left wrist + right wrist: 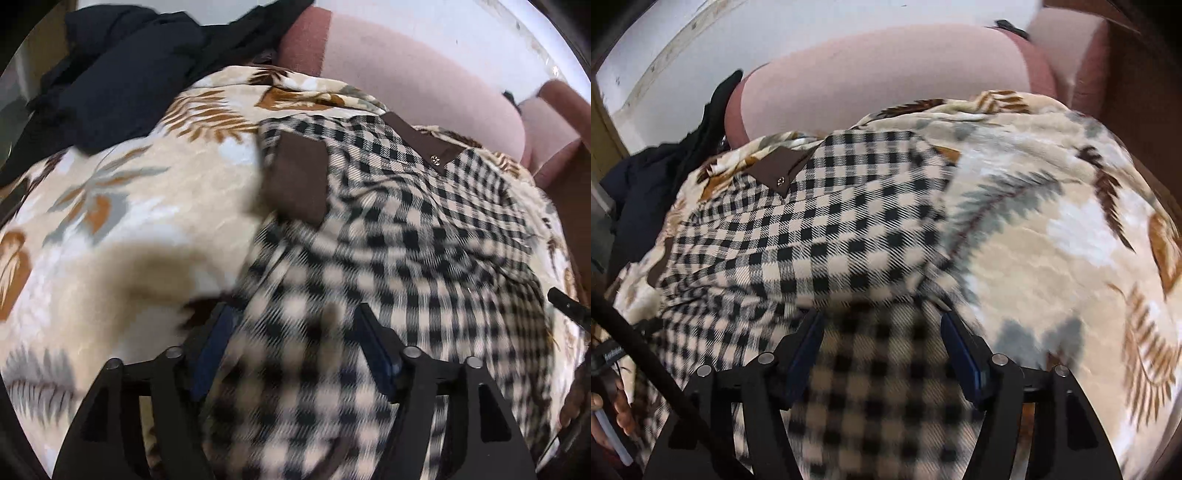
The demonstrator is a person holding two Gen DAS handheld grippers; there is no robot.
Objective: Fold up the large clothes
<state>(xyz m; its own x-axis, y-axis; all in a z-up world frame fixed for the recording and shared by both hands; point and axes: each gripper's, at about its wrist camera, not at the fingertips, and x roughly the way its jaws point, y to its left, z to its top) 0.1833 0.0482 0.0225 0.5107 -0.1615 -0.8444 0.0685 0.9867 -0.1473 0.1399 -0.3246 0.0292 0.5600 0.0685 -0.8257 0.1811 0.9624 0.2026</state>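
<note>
Fingers first: on our left gripper (295, 328) the two blue fingers (373, 343) stand apart, and the checked shirt (388, 240) runs between them. The cloth there is blurry, so we cannot tell if the fingers squeeze it. It is the same with our right gripper (882, 336). Its blue fingers (807, 343) are spread, the checked cloth lies between them, and we cannot tell if they pinch it.

The shirt is black and cream squares with a brown collar (779, 170) and a small shiny button (435, 159). In the left view a brown patch (299, 181) shows on it too. It lies bunched on a fuzzy blanket (110, 206) with brown and grey leaves, in the middle part of the bed, well in from the side edges.

At the far edge of the bed is a pink pillow (886, 77). Dark clothes (114, 70) are piled at the far left corner. A hand (617, 413) shows at the lower left of the right view.
</note>
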